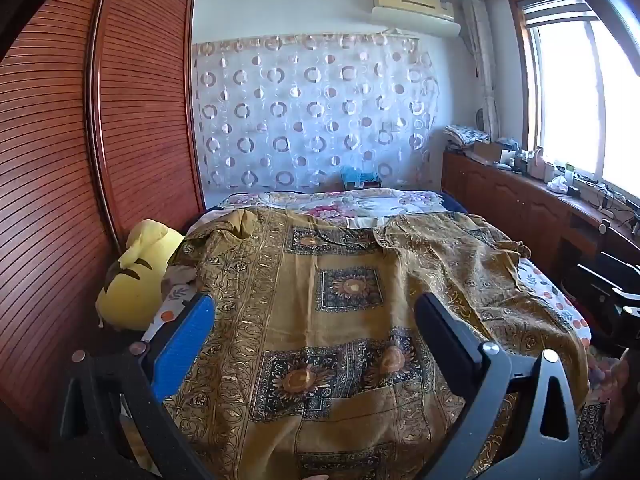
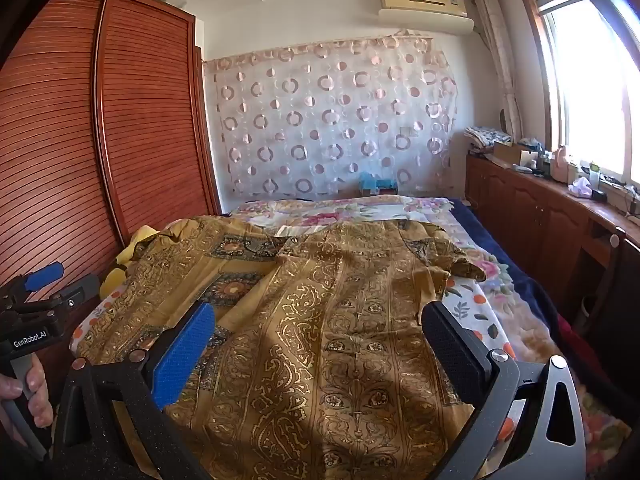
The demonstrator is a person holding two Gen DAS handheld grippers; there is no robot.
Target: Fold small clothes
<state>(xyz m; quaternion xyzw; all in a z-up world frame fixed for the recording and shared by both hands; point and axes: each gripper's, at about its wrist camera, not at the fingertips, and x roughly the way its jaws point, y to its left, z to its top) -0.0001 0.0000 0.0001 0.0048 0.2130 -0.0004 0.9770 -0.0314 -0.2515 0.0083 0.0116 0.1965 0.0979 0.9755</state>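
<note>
A mustard-gold patterned garment (image 1: 340, 304) with dark sunflower squares lies spread across the bed; it also shows in the right wrist view (image 2: 320, 320). Its right half is folded over the middle. My left gripper (image 1: 316, 320) is open and empty, held above the garment's near left part. My right gripper (image 2: 320, 324) is open and empty above the garment's near right part. The left gripper also shows at the left edge of the right wrist view (image 2: 44, 280), held by a hand.
A floral bed sheet (image 2: 472, 300) lies under the garment. A yellow plush toy (image 1: 136, 272) sits at the bed's left side by the slatted wooden wardrobe (image 1: 80, 160). A low wooden cabinet (image 2: 540, 216) with clutter runs under the window on the right.
</note>
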